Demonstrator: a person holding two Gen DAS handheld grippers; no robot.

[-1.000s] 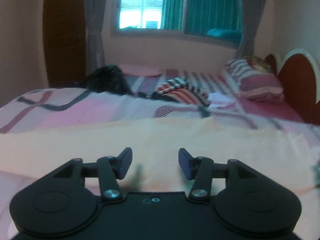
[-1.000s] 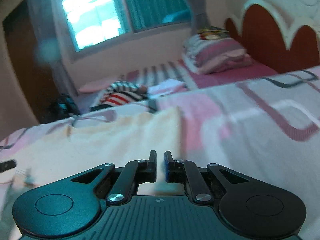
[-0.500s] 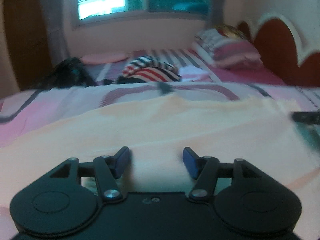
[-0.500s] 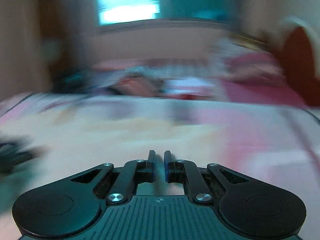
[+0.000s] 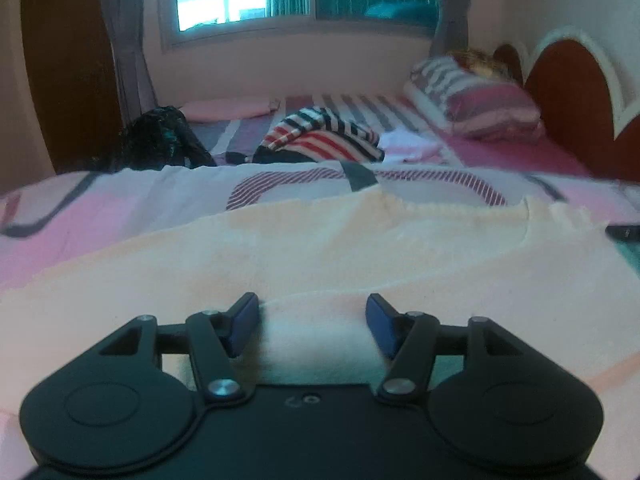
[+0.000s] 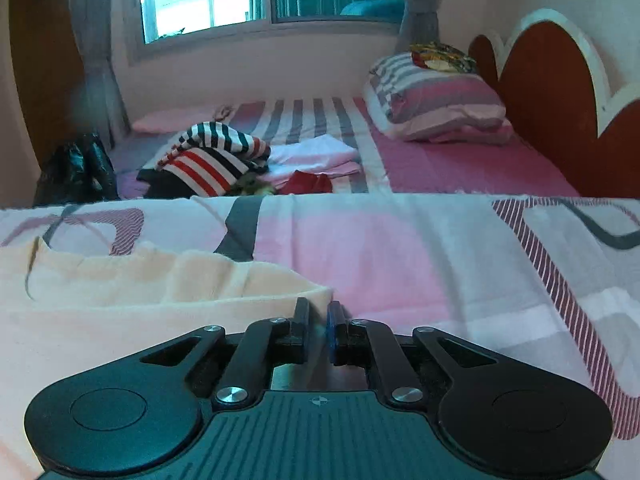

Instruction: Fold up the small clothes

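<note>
A pale peach garment (image 5: 320,248) lies spread on the pink patterned bedspread (image 5: 100,208). My left gripper (image 5: 312,320) is open, low over the garment's near edge, with a fold of the cloth between its fingers. In the right wrist view the same garment (image 6: 120,292) lies to the left, its right edge folded over. My right gripper (image 6: 318,320) is shut at that edge; the narrow gap between the pads does not clearly show cloth.
Beyond the bedspread lie a striped red, white and navy garment (image 6: 216,152), folded white clothes (image 6: 316,156), a red item (image 6: 308,184), a dark bag (image 5: 164,144), a striped pillow (image 6: 436,100). A red headboard (image 6: 560,92) stands right.
Both grippers have swung across the bed and settled at the peach garment's near edge. The left stays open, the right stays shut. The right view was blurred and is now sharp.
</note>
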